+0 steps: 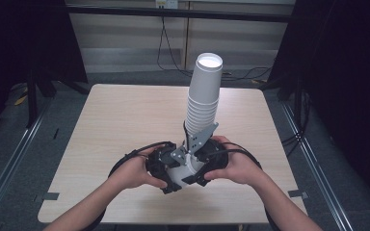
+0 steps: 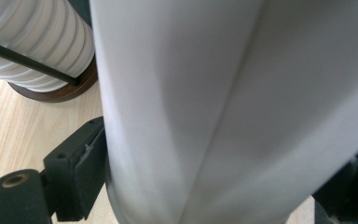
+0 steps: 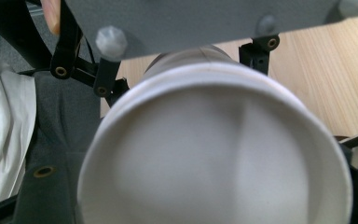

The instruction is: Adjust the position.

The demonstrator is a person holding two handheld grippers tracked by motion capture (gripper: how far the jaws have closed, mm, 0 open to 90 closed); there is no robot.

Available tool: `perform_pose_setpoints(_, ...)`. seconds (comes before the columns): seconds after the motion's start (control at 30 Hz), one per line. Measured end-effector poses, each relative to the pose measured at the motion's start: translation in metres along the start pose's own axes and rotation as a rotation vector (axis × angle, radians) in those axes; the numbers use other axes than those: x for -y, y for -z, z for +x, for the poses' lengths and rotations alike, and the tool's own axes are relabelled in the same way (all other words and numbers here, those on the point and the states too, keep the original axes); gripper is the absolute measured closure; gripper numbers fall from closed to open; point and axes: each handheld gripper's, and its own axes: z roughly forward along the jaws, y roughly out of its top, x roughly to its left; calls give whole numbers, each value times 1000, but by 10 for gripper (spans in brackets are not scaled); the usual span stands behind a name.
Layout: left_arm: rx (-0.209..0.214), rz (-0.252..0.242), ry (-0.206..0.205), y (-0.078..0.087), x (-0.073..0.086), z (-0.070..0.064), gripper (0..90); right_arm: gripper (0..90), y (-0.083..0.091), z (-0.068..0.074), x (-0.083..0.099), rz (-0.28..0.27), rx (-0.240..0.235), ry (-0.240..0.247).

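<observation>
A single white paper cup (image 1: 185,172) lies on its side just above the table's front middle, held between both grippers. My left gripper (image 1: 171,180) is shut on its wall; in the left gripper view the cup (image 2: 223,112) sits between the black jaws, with a soft crease in its side. My right gripper (image 1: 203,168) meets it from the right. In the right gripper view the cup's open mouth (image 3: 214,154) faces the camera, and the jaws press on either side of the rim. Behind them stands a tall stack of white cups (image 1: 203,98).
The stack (image 2: 32,42) rests on a round brown base (image 2: 60,91) on the light wooden table (image 1: 125,120). The left gripper's grey plate (image 3: 200,18) shows above the cup. Dark floor, rails and cables surround the table.
</observation>
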Motion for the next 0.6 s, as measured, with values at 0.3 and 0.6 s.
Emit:
perform_pose_setpoints(0.3,16,-100,-24,4,9,4,86,218,3,-1,4,-20,-8,-48)
perform_pose_setpoints(0.6,10,-132,-40,7,18,7,83,226,3,-2,7,-38,-8,-97)
